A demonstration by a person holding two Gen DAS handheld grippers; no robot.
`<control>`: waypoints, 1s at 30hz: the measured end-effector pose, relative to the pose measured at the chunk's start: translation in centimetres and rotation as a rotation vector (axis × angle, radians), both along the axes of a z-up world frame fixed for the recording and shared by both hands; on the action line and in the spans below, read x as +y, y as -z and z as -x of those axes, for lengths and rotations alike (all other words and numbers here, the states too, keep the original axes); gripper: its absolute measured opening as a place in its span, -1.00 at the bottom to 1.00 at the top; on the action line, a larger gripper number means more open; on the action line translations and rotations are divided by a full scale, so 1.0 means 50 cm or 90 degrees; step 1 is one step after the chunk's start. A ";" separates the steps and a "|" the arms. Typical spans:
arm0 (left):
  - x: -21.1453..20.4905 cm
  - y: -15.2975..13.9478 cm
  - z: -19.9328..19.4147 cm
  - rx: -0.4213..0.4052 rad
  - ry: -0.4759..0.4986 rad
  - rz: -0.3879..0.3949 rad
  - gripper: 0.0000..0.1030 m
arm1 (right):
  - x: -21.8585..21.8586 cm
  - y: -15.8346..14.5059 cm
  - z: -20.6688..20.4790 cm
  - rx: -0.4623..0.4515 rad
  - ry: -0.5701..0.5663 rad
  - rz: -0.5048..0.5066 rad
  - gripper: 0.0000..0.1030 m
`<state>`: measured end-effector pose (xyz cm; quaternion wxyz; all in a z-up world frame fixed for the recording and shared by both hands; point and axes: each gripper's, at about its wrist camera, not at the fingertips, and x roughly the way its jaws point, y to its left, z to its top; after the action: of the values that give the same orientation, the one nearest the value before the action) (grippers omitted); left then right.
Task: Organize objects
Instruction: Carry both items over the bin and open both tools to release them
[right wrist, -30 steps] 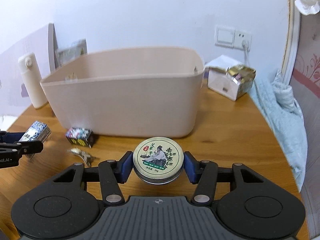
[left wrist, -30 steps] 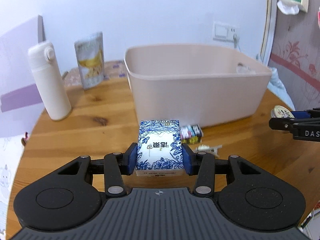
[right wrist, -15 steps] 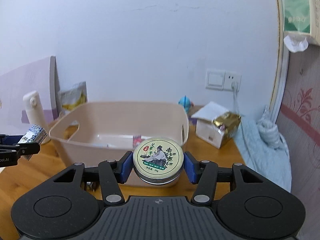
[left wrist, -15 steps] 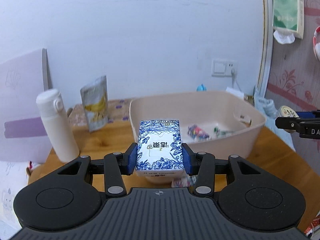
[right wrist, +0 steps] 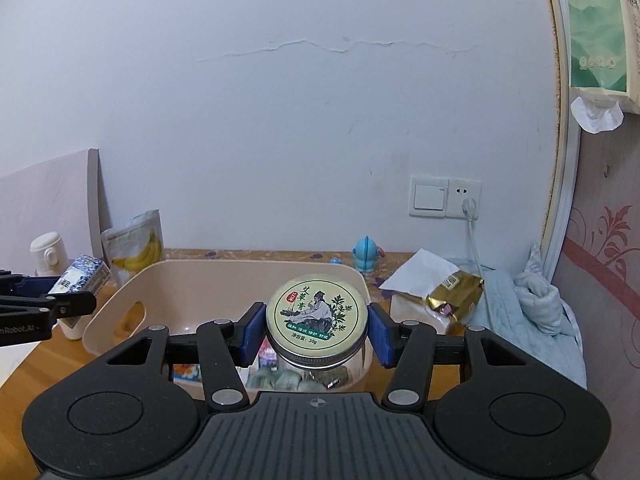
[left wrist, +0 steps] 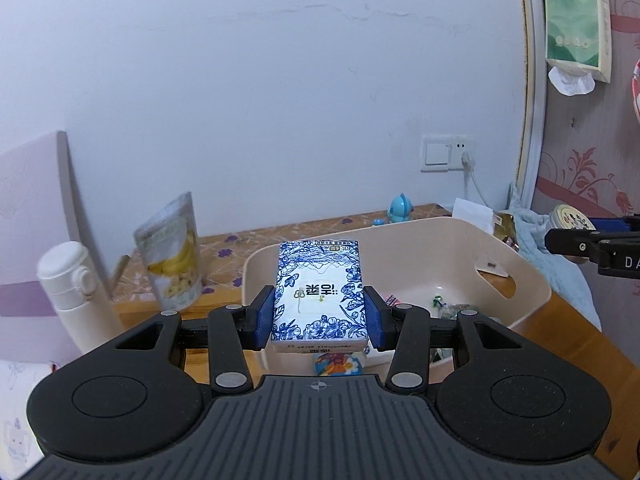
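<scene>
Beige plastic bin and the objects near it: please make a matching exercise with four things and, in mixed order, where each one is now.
Things:
1. blue-and-white floral box
2. round green-labelled tin
3. white thermos bottle
4. blue toy figure

Places:
A. standing behind the beige plastic bin
B. held in the right tongs
C. standing left of the bin
D. held in the left tongs

Pairs: 1-D, 2-B, 3-C, 4-A
</scene>
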<state>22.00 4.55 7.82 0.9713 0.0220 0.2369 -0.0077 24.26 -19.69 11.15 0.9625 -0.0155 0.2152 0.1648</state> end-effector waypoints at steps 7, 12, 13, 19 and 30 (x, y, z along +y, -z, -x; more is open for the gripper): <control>-0.004 0.021 -0.084 0.044 0.014 0.004 -0.10 | 0.009 0.010 -0.058 0.016 0.003 -0.001 -0.01; -0.005 0.040 -0.137 0.072 0.021 0.008 -0.10 | 0.021 0.030 -0.113 0.049 -0.005 0.004 -0.01; -0.007 0.045 -0.148 0.079 0.024 0.008 -0.10 | 0.025 0.036 -0.125 0.057 -0.006 0.009 -0.01; -0.006 0.084 -0.207 0.132 0.043 0.015 -0.10 | 0.051 0.073 -0.184 0.099 -0.022 0.037 -0.01; -0.022 0.136 -0.262 0.202 0.081 -0.053 -0.09 | 0.121 0.130 -0.238 0.162 -0.066 0.122 0.00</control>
<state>35.11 3.43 1.04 0.9174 0.0758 0.3856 -0.0630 36.15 -13.62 4.64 0.9118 -0.0969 0.3491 0.1933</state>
